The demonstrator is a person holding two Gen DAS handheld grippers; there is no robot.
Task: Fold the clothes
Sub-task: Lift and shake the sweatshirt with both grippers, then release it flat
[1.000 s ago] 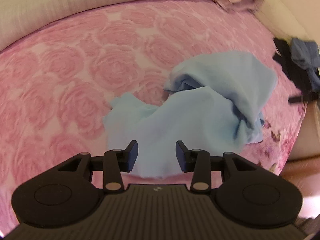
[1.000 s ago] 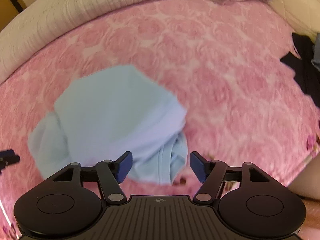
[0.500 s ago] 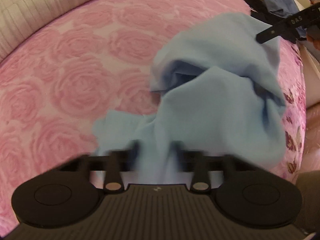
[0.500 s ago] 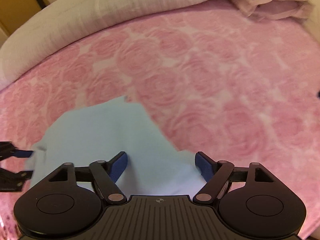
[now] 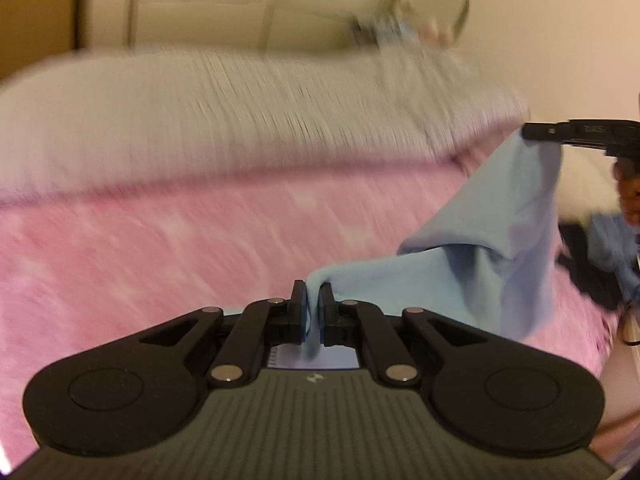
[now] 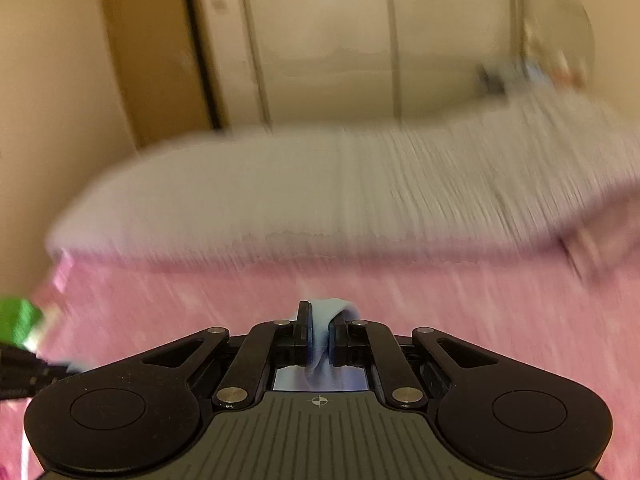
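Note:
A light blue garment (image 5: pixel 500 240) hangs in the air over the pink rose bedspread (image 5: pixel 160 248), stretched between my two grippers. My left gripper (image 5: pixel 314 298) is shut on one edge of it, and the fabric bunches between the pads. In the same view my right gripper (image 5: pixel 530 132) holds the far upper corner at the right edge. In the right wrist view my right gripper (image 6: pixel 321 316) has its jaws closing tight on a fold of the garment (image 6: pixel 339 307). My left gripper (image 6: pixel 48 372) shows at the left edge there.
A grey-white quilt (image 5: pixel 240 120) lies along the far side of the bed, with pale wardrobe doors (image 6: pixel 328 40) behind it. Dark and blue clothes (image 5: pixel 600 264) are piled at the bed's right edge. Both views are motion-blurred.
Both grippers went from open over the crumpled garment to shut on it. They rose and tilted up, lifting the garment off the bedspread and spreading it between them.

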